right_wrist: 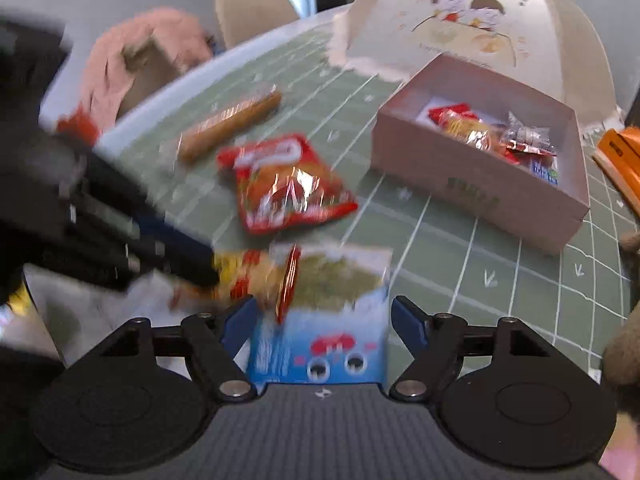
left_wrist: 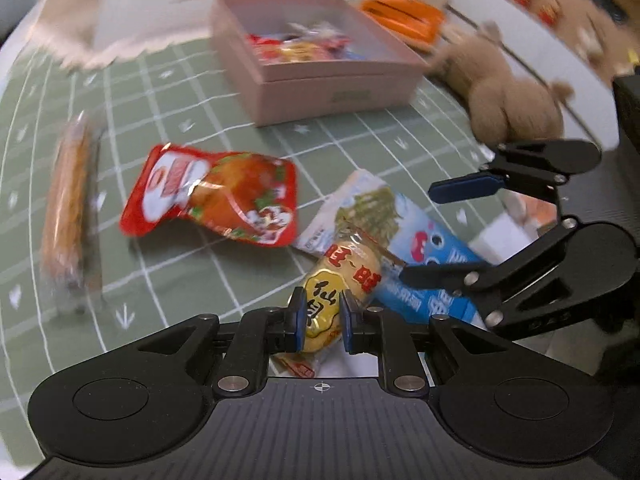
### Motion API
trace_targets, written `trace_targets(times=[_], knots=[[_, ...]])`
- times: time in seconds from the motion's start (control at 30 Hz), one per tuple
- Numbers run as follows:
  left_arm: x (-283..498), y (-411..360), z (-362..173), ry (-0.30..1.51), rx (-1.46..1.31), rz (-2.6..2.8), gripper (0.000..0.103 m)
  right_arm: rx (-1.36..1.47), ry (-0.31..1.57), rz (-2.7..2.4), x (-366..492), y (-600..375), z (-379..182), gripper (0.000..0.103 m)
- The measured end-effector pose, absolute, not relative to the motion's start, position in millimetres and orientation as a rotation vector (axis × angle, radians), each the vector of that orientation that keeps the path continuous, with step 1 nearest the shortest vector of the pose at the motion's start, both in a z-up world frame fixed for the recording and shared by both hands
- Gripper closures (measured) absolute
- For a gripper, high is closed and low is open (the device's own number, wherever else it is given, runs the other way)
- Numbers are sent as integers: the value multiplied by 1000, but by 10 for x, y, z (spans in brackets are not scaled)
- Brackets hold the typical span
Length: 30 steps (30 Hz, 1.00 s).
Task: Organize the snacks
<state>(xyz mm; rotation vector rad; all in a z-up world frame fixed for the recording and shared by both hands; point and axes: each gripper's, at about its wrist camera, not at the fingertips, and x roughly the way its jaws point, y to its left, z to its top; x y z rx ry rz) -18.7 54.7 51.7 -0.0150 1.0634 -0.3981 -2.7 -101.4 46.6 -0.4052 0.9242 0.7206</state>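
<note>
Four loose snacks lie near one pink box (left_wrist: pixel 320 76) at 12 o'clock. Left gripper (left_wrist: pixel 322 320) pinches a yellow rice cracker (left_wrist: pixel 340 284), long axis toward 1 o'clock. Right gripper (right_wrist: pixel 320 320), jaws wide, straddles a blue packet (right_wrist: pixel 320 344) untouched, lengthwise toward 12. Red pouch (left_wrist: pixel 212 196) and sausage stick (left_wrist: pixel 68 212) lie at 10 o'clock.

On the tabletop (left_wrist: pixel 168 280), the rice cracker (left_wrist: pixel 340 280) between my left fingers (left_wrist: pixel 297 316) overlaps the seaweed packet (left_wrist: pixel 416 240) — the pouch (left_wrist: pixel 216 196) lies left, the sausage (left_wrist: pixel 66 208) farther left, the snack-filled box (left_wrist: pixel 320 84) behind.
</note>
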Motion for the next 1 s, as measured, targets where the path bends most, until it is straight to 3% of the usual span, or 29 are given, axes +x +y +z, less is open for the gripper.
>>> trace_targets(times=[0.1,0.13,0.5,0.8,0.9,1.0], knots=[[-167,453,538,1067,24,-407,83,-416,941,649,-13,-1039,346,27],[-164,442,542,1067,25,-400,83,-393,936,620,12,-1086,341,21],[-124,697,632,1022,-67,-287,83,-214,947,420,181,-1620,375,20],[-176,159,569,1016,231,-452,78,-212,957,466,55,-1552,407,20],[-99,242,547,1021,208,-368,72,-206,950,468,4,-1553,442,20],[-4,386,475,1050,155,-269,57,-189,940,493,-54,-1494,466,20]])
